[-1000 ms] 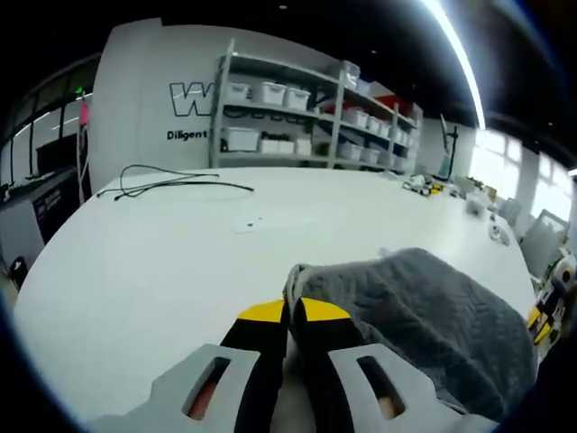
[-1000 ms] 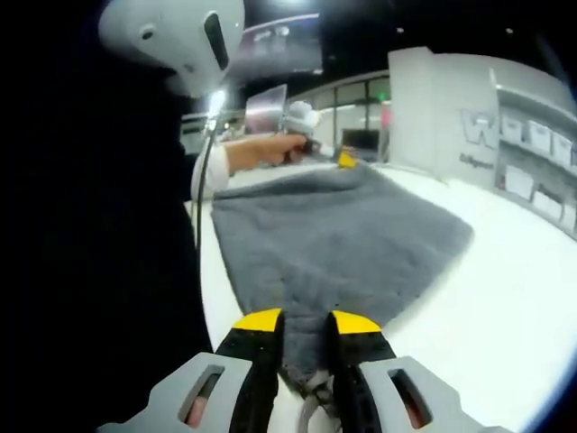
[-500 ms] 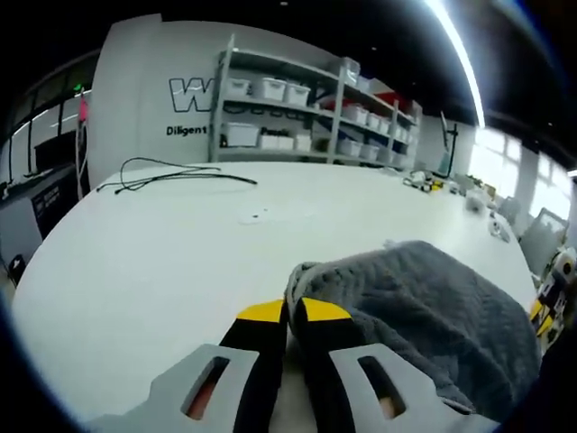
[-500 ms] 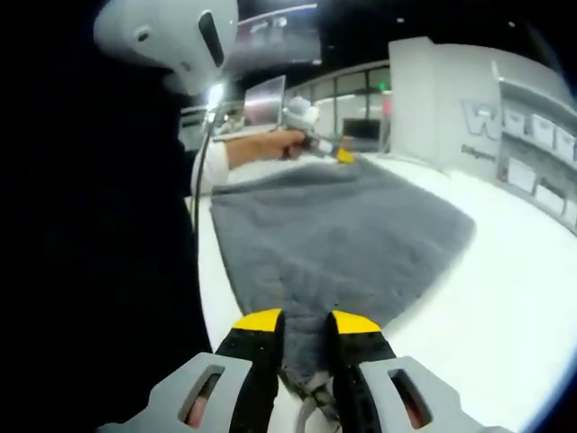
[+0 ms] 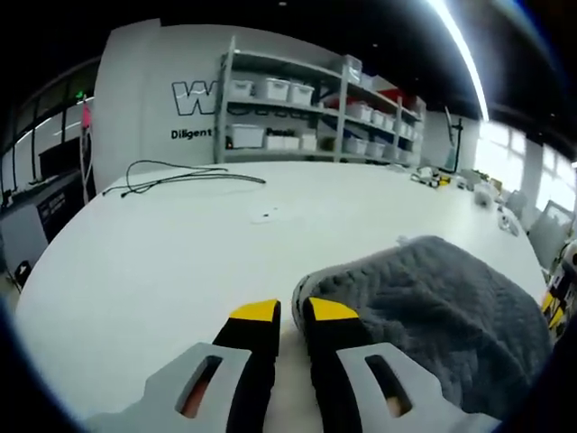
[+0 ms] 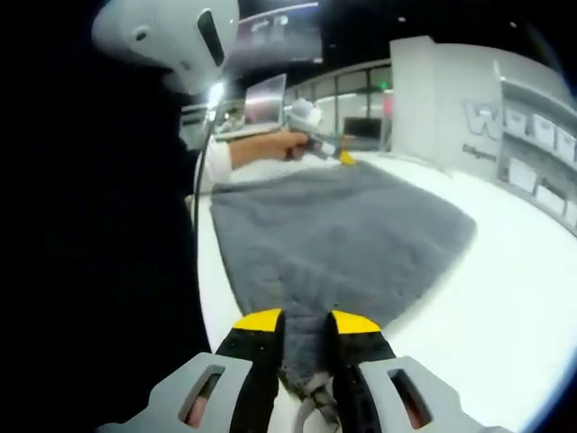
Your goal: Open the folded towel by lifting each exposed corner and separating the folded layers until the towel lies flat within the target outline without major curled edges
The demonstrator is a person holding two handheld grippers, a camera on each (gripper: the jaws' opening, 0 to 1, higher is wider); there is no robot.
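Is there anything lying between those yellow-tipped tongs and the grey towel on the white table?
Nothing visible. The right tongs already pinch a corner of the grey textured towel. The left tongs sit slightly apart right beside the towel's rounded edge, with bare white table around.

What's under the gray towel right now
The gray towel lies spread on the white table, which shows around its edges. Whatever is beneath its middle, including any target outline, is covered.

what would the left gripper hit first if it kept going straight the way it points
Likely nothing near: ahead of the left gripper lies bare white table, the grey towel just off to the right. The far black cable sits left of that line.
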